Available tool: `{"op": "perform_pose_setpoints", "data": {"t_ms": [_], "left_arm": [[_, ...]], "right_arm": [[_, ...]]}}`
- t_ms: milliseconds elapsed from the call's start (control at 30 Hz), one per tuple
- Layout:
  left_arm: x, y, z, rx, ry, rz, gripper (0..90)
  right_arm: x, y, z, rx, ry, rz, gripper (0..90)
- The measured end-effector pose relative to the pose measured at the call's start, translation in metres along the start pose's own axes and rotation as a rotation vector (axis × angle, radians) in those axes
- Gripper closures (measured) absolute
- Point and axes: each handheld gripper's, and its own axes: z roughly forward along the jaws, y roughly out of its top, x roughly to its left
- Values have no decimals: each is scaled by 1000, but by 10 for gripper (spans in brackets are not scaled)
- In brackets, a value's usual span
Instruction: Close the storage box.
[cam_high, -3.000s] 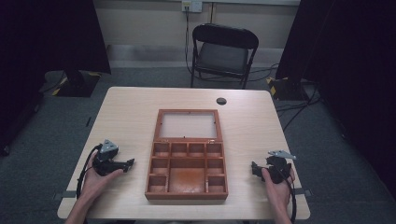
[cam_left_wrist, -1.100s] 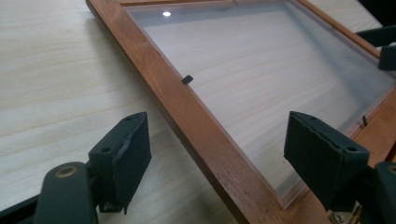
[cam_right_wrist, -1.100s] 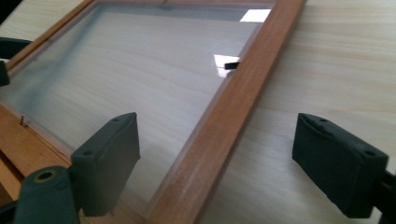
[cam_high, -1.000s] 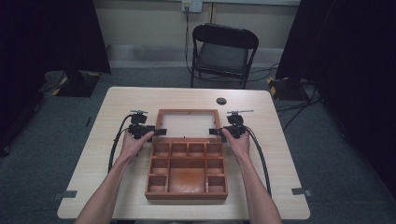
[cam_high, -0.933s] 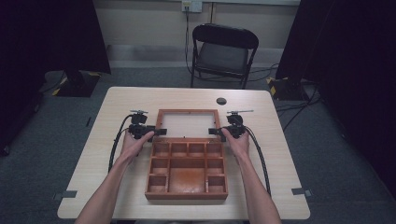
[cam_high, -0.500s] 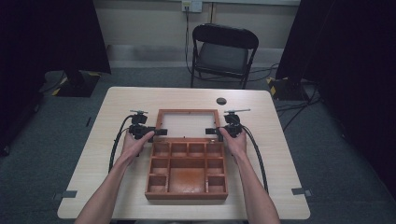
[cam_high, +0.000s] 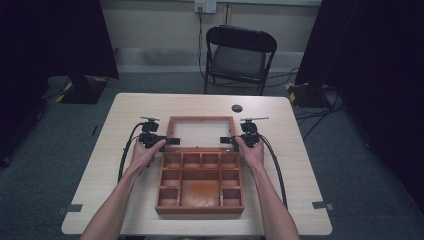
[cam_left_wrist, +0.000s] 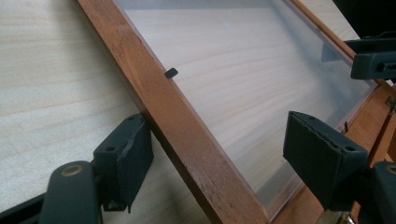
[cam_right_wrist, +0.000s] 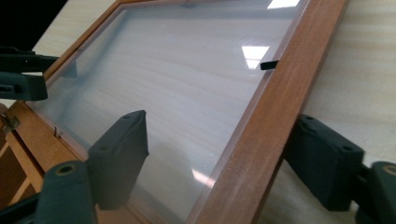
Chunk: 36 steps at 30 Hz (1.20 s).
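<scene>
A brown wooden box (cam_high: 200, 207) with several compartments lies at the table's middle. Its lid (cam_high: 201, 119), a wooden frame around a clear pane (cam_left_wrist: 243, 70), is folded back flat on the table. My left gripper (cam_high: 172, 141) is open astride the lid's left rail (cam_left_wrist: 177, 121), with one pad against the rail's outer edge and the other over the pane. My right gripper (cam_high: 226, 141) straddles the right rail (cam_right_wrist: 266, 121). Its jaws have just been closing with the rail between them, and the inner pad (cam_right_wrist: 119, 154) stands clear of the wood.
A small black round object (cam_high: 237, 108) lies on the table (cam_high: 125, 115) behind the lid. A black folding chair (cam_high: 240, 55) stands beyond the far edge. Bare tabletop lies on both sides of the box.
Both hands have moved from the table's front corners up to the lid's two sides. In the last second the right gripper edged slightly inward toward the lid; the left stayed put.
</scene>
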Motion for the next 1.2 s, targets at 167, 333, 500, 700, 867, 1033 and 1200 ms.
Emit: {"op": "perform_pose_setpoints", "data": {"t_ms": [167,333,500,700,867,1033,1200], "left_arm": [[-7,4,-4,-12,24,44,257],[-11,6,-9,-31,40,68,294],[-14,8,-16,-61,51,86,350],[-20,12,-24,-82,77,112,398],[-25,15,-31,-116,96,131,451],[-30,19,-39,-155,89,131,477],[-33,25,-44,-166,96,137,481]], "right_arm": [[2,2,-7,-43,-8,-13,312],[5,5,-13,-71,-26,-28,361],[8,8,-20,-105,-14,-31,386],[13,11,-27,-130,-21,-52,414],[19,14,-34,-154,-19,-70,432],[23,16,-41,-179,-10,-83,444],[29,19,-44,-195,-17,-93,451]]}}
